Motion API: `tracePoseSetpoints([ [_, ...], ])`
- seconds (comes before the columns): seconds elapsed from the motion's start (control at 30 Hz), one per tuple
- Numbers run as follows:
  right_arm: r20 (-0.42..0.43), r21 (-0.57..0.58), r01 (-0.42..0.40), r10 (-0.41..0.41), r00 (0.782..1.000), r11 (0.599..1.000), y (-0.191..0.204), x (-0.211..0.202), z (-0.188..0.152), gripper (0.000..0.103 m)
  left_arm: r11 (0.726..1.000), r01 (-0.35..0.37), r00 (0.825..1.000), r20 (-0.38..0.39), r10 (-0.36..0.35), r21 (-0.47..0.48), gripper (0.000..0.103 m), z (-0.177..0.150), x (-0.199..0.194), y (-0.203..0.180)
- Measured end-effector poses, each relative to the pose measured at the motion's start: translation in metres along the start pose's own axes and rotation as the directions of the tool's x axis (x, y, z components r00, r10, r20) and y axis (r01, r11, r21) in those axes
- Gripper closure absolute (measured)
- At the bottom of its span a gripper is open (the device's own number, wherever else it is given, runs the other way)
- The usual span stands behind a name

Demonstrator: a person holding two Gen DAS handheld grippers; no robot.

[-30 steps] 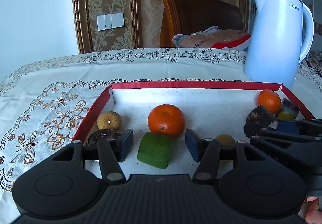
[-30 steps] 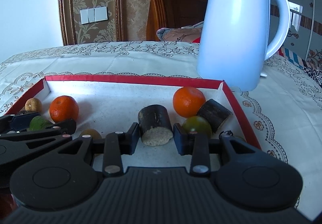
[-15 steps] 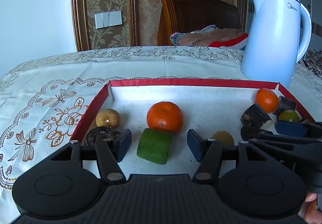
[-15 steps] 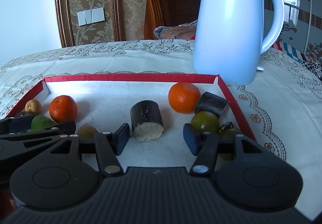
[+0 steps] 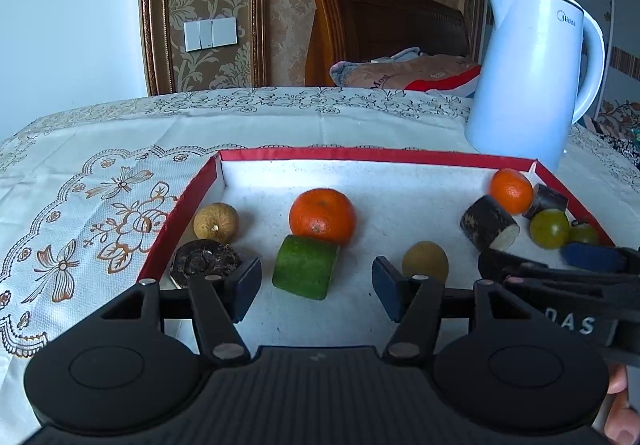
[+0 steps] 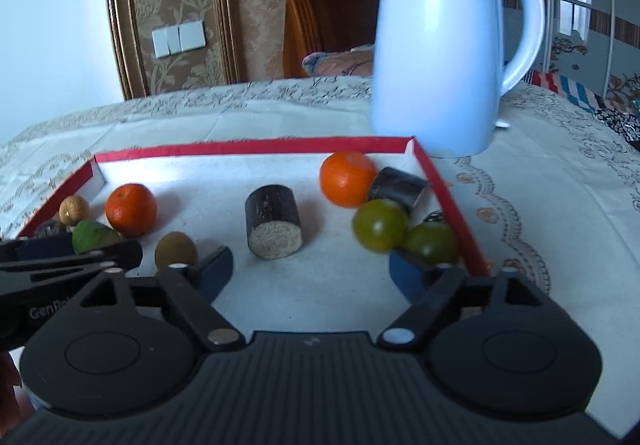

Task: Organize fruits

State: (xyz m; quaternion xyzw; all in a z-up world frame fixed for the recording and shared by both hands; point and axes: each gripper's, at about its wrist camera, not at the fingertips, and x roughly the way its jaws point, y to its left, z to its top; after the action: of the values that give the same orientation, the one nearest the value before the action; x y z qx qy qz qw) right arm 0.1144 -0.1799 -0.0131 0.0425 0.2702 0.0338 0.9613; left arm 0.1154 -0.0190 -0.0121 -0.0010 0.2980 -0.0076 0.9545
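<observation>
A red-rimmed tray (image 5: 180,213) holds the fruit. My left gripper (image 5: 316,291) is open, and a green chunk (image 5: 306,272) lies just ahead between its pads, untouched. An orange (image 5: 322,216) sits behind the chunk, a tan fruit (image 5: 216,221) and a dark round one (image 5: 204,263) to its left. My right gripper (image 6: 310,271) has its jaws opening. A dark cut cylinder (image 6: 274,221) rests free on the tray ahead of them. Two green tomatoes (image 6: 380,225), another orange (image 6: 346,179) and a second dark piece (image 6: 396,187) crowd the tray's right corner.
A pale blue kettle (image 6: 440,45) stands on the patterned tablecloth (image 5: 100,181) just behind the tray's far right corner. A small brown fruit (image 5: 425,261) lies near the left gripper's right pad. A wooden chair with folded cloth is beyond the table.
The right gripper's jaws have spread wide from around the dark cylinder, which now lies free on the tray. The left gripper has hardly moved.
</observation>
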Motion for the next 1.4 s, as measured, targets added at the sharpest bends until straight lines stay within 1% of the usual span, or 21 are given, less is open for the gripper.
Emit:
tracePoseSetpoints([
  [0.1,0.002,-0.008,0.000,0.000,1.000,1.000,-0.001,-0.005,-0.003,0.017,1.000,-0.001,1.000,-0.011,0.001,0.012,0.042,-0.003,-0.003,-0.002],
  [0.17,0.006,-0.012,-0.003,0.003,1.000,1.000,-0.001,-0.009,-0.005,0.015,1.000,0.008,1.000,-0.014,-0.008,-0.001,0.042,-0.004,-0.006,0.000],
  [0.23,0.016,-0.004,-0.005,0.005,1.000,1.000,-0.003,-0.013,-0.006,0.010,1.000,0.014,1.000,-0.016,-0.015,-0.016,0.042,-0.005,-0.010,0.002],
  [0.3,0.026,-0.002,-0.008,0.008,1.000,1.000,-0.003,-0.017,-0.007,0.010,1.000,0.014,1.000,-0.022,-0.014,-0.016,0.042,-0.007,-0.012,0.003],
  [0.4,0.040,-0.006,-0.005,0.005,0.999,1.000,-0.002,-0.023,-0.009,0.010,1.000,0.002,1.000,-0.022,-0.002,-0.003,0.042,-0.009,-0.016,0.001],
  [0.5,0.053,0.006,-0.025,0.025,0.998,1.000,-0.004,-0.032,-0.012,0.006,1.000,-0.017,1.000,-0.020,0.017,0.004,0.042,-0.012,-0.023,0.000],
  [0.57,0.063,0.013,-0.042,0.041,0.997,0.999,-0.005,-0.039,-0.015,0.005,0.999,-0.036,0.999,-0.005,0.036,0.014,0.042,-0.015,-0.030,-0.001],
  [0.63,0.074,0.012,-0.064,0.063,0.995,0.998,-0.007,-0.047,-0.020,0.004,0.998,-0.067,0.998,0.016,0.067,0.016,0.036,-0.018,-0.038,-0.002],
  [0.67,0.079,0.007,-0.072,0.071,0.994,0.997,-0.006,-0.052,-0.022,0.004,0.997,-0.080,0.996,0.027,0.080,0.011,0.030,-0.020,-0.042,-0.001],
  [0.73,0.095,0.003,-0.077,0.077,0.993,0.997,-0.007,-0.060,-0.025,0.003,0.996,-0.090,0.995,0.053,0.090,-0.007,0.029,-0.022,-0.052,0.003],
  [0.87,0.110,0.031,-0.116,0.112,0.988,0.993,-0.013,-0.072,-0.030,0.001,0.996,-0.086,0.994,0.071,0.088,-0.034,0.029,-0.027,-0.066,0.010],
  [1.03,0.118,0.036,-0.142,0.137,0.984,0.989,-0.017,-0.083,-0.037,0.000,0.997,-0.073,0.992,0.099,0.075,-0.028,0.029,-0.038,-0.083,0.014],
  [1.2,0.115,0.012,-0.139,0.137,0.984,0.990,-0.013,-0.085,-0.039,0.000,0.998,-0.057,0.992,0.115,0.057,-0.001,0.029,-0.045,-0.092,0.010],
  [1.3,0.113,0.009,-0.134,0.133,0.985,0.991,-0.013,-0.084,-0.039,0.000,0.998,-0.061,0.991,0.116,0.060,0.012,0.029,-0.045,-0.092,0.007],
  [1.4,0.114,0.013,-0.131,0.129,0.985,0.991,-0.013,-0.085,-0.040,0.000,0.998,-0.059,0.992,0.112,0.058,0.003,0.029,-0.045,-0.091,0.009],
])
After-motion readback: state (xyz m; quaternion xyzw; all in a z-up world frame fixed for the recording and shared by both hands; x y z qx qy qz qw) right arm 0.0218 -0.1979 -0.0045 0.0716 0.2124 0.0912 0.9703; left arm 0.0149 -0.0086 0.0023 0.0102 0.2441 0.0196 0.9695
